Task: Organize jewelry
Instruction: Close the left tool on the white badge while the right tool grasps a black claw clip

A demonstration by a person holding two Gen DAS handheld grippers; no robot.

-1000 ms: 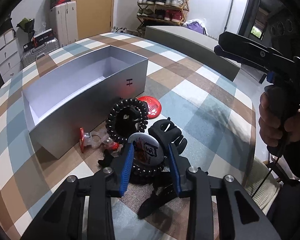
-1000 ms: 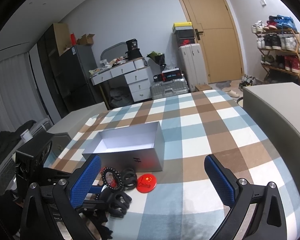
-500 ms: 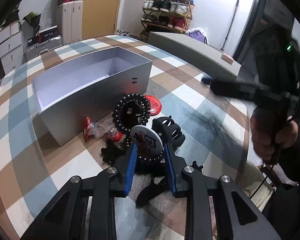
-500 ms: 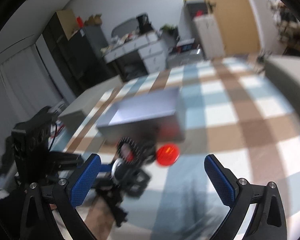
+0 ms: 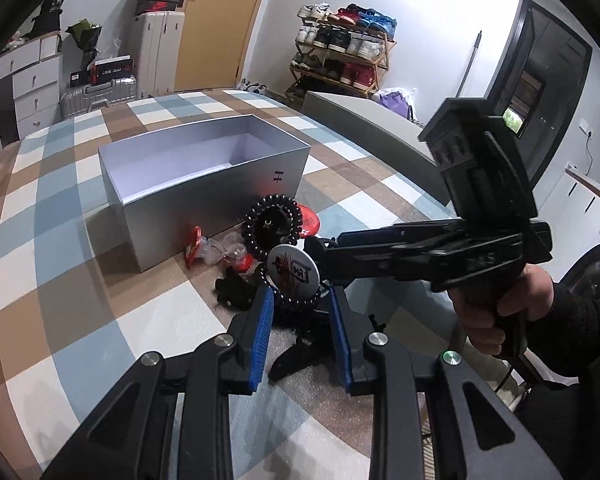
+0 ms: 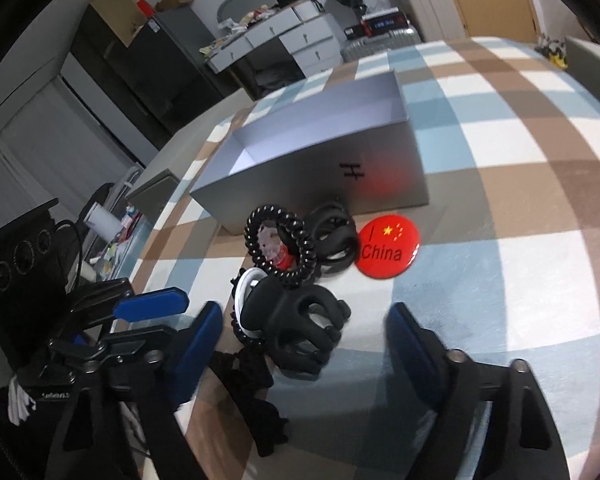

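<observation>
An open grey box stands on the checked table; it also shows in the right wrist view. In front of it lies a pile: a black spiral hair tie, a white pin badge, a red China badge, a black claw clip and a black bead bracelet. My left gripper is open, its pads on either side of the bracelet and white badge. My right gripper is open, low around the claw clip.
A red-and-clear hair accessory lies by the box's near wall. A black scrunchie lies at the pile's near side. A grey box lid lies at the table's far right. Shoe rack, suitcases and drawers stand beyond the table.
My right gripper has swung down from high above the table to the pile, now around the claw clip. My left gripper has stayed at the bracelet and white badge.
</observation>
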